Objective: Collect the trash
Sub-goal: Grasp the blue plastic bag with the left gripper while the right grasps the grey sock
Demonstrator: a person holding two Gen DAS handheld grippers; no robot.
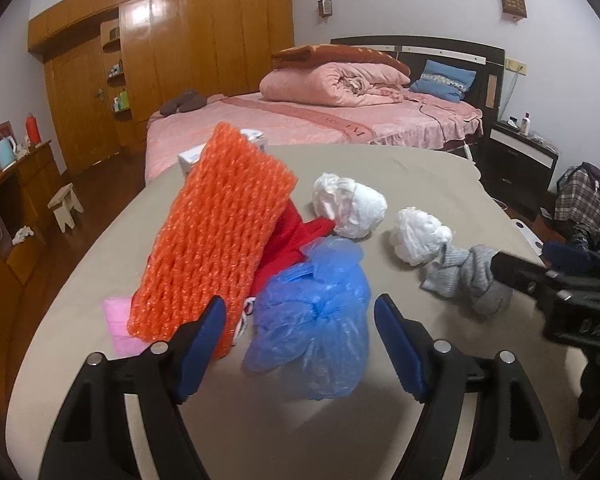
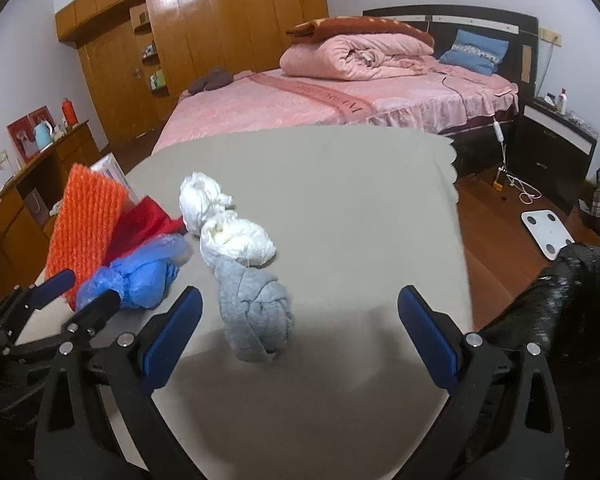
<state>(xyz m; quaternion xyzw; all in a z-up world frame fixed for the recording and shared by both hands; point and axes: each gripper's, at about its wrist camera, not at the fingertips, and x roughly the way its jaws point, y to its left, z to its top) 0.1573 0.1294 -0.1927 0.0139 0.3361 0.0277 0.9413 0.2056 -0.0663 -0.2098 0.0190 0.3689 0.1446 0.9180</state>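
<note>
A crinkly blue plastic bag (image 1: 314,320), knotted into a lump, lies on my beige counter (image 2: 360,184) between the spread fingers of my left tongs (image 1: 300,344). Orange foam netting (image 1: 216,236) leans beside it. My right tongs (image 2: 300,336), released too, flank a knotted grey sock (image 2: 256,312); bare counter runs to the right edge.
</note>
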